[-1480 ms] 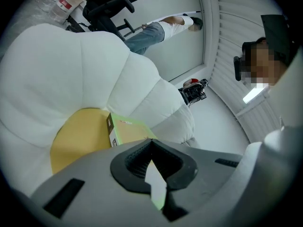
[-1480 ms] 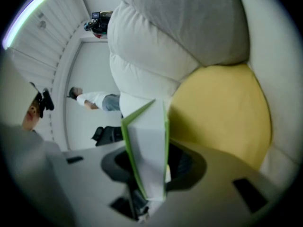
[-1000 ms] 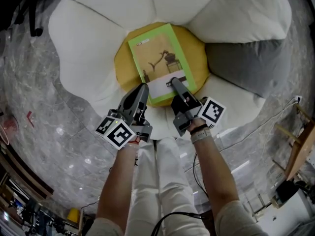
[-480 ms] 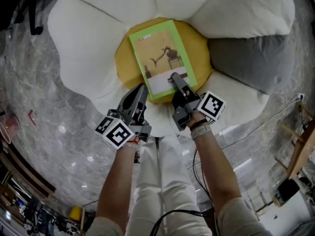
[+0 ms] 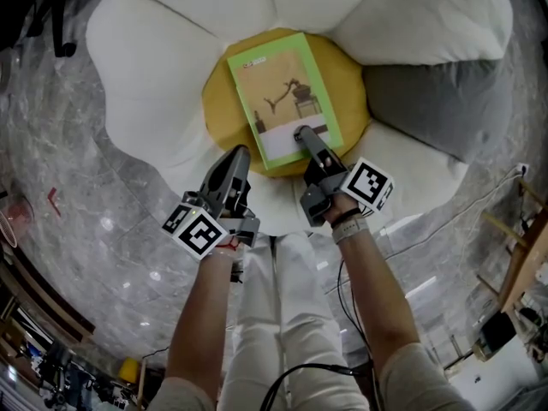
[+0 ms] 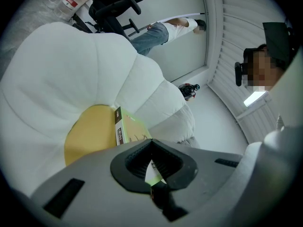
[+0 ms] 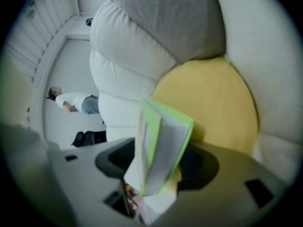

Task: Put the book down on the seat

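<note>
Yellow seat [image 5: 218, 101] bears book [image 5: 287, 92]; right hand-held gripper [image 5: 301, 134] jaws just spread wide around its edge; left hand-held gripper [image 5: 238, 152] jaws together.

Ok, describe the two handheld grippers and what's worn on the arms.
Both the left gripper and right gripper are grey, tapering, with black jaw pads; each carries a white cube of black square markers. The right one's jaws have just been opening, the book between them. Forearms are bare; a pale wristband circles the right wrist.

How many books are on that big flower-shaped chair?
1. The green book lies on the yellow seat in the middle of the white chair; no other shows, though one could be hidden.
</note>
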The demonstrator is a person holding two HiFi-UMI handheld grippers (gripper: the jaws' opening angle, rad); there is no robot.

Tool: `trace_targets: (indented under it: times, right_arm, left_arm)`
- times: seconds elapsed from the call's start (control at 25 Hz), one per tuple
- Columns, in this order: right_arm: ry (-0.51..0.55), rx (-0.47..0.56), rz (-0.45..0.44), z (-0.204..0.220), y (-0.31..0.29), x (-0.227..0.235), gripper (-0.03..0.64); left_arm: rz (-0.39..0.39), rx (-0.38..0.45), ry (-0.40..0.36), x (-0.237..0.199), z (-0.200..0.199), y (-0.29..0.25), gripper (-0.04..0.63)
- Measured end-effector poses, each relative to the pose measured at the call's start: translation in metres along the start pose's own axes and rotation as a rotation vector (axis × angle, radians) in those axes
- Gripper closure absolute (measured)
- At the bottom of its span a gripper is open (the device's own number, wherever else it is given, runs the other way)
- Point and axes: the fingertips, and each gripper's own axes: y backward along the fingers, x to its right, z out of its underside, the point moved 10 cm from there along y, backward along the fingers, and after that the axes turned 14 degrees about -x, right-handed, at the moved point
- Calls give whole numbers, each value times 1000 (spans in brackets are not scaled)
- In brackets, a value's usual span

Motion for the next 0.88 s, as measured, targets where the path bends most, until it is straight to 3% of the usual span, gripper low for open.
trace_targets:
  times: [0.88]
  right_arm:
    - [-64,49,8,25,18,19,333]
  left_arm:
    - [-3,6,17,-6,23,18,572]
